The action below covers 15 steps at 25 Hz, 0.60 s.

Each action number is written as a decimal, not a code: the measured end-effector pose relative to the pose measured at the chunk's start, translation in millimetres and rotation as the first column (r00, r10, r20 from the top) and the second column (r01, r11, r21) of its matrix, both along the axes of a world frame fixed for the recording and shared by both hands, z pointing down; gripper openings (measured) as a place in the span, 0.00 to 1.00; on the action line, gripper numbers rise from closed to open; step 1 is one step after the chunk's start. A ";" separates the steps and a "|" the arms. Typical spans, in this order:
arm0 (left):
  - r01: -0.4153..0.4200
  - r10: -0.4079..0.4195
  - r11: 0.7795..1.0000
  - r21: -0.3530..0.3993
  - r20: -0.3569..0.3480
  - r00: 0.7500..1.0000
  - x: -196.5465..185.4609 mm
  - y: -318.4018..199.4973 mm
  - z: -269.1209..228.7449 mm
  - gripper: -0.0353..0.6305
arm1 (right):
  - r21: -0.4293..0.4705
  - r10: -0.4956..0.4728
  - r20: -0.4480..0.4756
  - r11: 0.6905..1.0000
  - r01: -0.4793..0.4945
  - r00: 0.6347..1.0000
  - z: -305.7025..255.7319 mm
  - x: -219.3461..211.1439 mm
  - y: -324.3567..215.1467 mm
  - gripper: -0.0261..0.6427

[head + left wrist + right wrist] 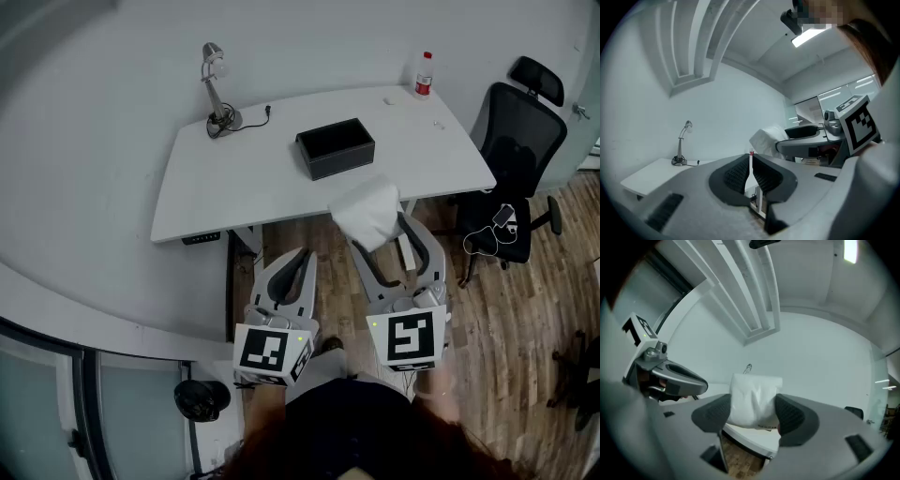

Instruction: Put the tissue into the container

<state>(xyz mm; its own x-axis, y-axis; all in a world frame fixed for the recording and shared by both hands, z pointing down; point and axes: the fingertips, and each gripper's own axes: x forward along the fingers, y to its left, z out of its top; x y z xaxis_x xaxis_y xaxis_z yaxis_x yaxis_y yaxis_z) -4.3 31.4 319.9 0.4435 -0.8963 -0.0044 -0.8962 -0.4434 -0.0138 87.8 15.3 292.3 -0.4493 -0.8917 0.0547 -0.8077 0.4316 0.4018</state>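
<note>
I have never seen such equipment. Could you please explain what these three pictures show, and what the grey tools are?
No robot here: a person holds a two-jaw gripper in each hand. One picture comes from a camera on the person's head, looking down; the other two from cameras riding on the grippers. On the white table stand a black container, a desk lamp and a bottle. The right gripper pinches a white tissue pack; the left gripper is shut and empty.
</note>
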 end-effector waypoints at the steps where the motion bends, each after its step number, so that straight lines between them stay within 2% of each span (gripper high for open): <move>1: -0.001 0.001 1.000 -0.001 0.000 1.000 0.0 -1.4 0.7 0.11 | -0.001 0.000 0.003 1.000 0.000 1.000 0.6 -0.1 -1.6 0.51; 15: -0.009 0.009 1.000 -0.006 -0.007 1.000 -10.6 -48.2 6.0 0.11 | -0.005 0.006 -0.010 1.000 -0.007 1.000 10.1 -12.5 -50.2 0.51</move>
